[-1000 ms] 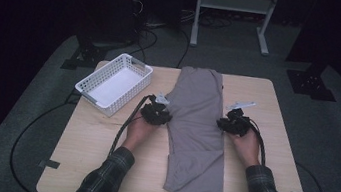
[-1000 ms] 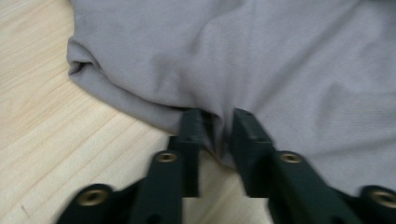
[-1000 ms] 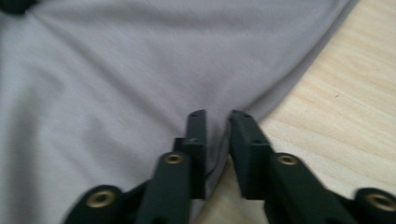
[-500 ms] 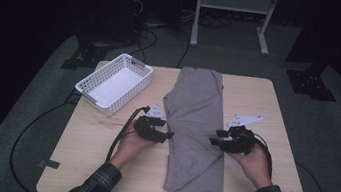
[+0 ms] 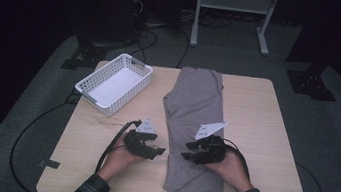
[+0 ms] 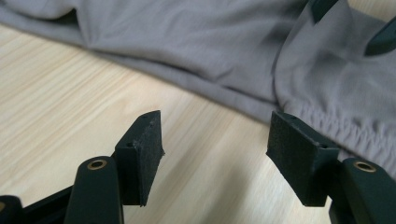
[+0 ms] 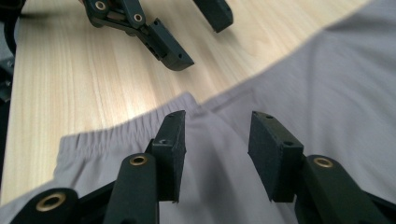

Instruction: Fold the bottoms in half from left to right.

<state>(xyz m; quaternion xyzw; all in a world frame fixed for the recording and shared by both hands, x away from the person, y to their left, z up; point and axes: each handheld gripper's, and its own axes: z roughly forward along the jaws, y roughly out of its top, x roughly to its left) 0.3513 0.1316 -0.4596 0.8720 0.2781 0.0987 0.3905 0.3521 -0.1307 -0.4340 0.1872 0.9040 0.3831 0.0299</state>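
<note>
the grey trousers (image 5: pixel 193 129) lie folded lengthwise down the desk (image 5: pixel 265 124). left gripper (image 5: pixel 153 150) and right gripper (image 5: pixel 190 155), both spread and empty after opening, flank the waistband end, probably for another fold.

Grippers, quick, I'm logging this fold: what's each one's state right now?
Left tool: open, empty, over the wooden table beside the grey folded cloth garment.
Right tool: open, empty, above the garment.
</note>
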